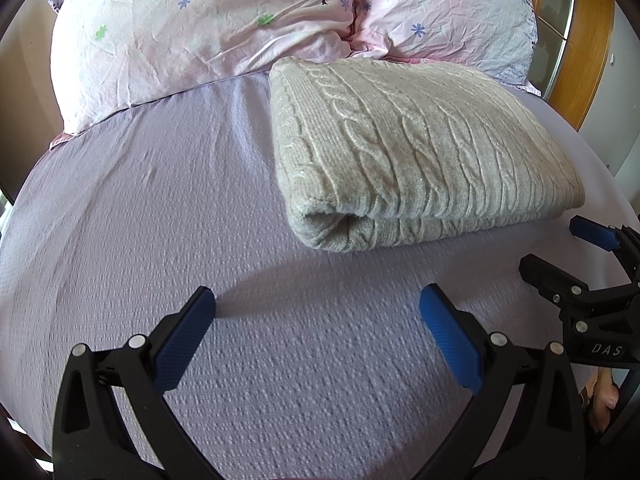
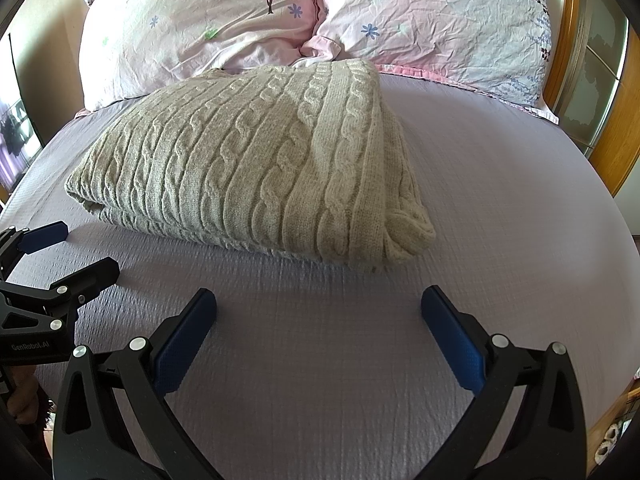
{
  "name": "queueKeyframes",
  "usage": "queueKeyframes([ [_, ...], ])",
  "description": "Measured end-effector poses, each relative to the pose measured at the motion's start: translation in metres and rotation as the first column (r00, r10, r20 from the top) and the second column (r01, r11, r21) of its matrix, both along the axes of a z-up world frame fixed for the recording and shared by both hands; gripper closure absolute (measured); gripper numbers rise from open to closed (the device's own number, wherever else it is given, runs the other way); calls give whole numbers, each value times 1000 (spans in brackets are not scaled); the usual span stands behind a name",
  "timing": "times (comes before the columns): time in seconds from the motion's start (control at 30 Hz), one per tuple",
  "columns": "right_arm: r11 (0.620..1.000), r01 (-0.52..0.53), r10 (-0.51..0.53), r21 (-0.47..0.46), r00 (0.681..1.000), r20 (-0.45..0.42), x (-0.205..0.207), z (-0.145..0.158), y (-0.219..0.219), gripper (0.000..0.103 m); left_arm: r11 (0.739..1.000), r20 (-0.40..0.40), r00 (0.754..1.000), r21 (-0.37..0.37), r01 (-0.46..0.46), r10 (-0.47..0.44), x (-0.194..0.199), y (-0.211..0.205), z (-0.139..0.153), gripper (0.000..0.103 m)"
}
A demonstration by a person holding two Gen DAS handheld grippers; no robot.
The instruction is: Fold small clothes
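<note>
The folded sweater (image 1: 420, 148) lies ahead of both wide, empty tools, left tool (image 1: 318, 308) and right tool (image 2: 319, 308).

The sweater's (image 1: 420, 148) inner folded layers are hidden.

A folded beige cable-knit sweater (image 1: 420, 152) lies on the lilac bedsheet (image 1: 168, 208), right of centre, its rolled edge facing near. Two pink floral pillows (image 1: 208, 28) sit at the far end, the sweater's far edge touching them. The left gripper (image 1: 318, 306) hovers over bare sheet near the sweater, jaws spread wide, holding nothing. At the right edge, the right gripper (image 1: 560, 248) also stands parted.
</note>
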State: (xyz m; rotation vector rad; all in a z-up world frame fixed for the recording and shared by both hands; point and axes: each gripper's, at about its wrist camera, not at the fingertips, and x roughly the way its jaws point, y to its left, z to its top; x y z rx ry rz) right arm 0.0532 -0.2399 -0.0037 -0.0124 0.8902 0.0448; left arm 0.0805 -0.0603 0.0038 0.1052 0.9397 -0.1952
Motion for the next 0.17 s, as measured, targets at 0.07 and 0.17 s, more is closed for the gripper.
queueKeyframes([
  [0.07, 1000, 0, 0, 0, 1000, 0, 0, 0, 0, 1, 1000, 5, 1000, -1, 0, 0, 0, 0, 0, 2],
  [0.17, 1000, 0, 0, 0, 1000, 0, 0, 0, 0, 1, 1000, 5, 1000, -1, -1, 1, -1, 0, -1, 2],
])
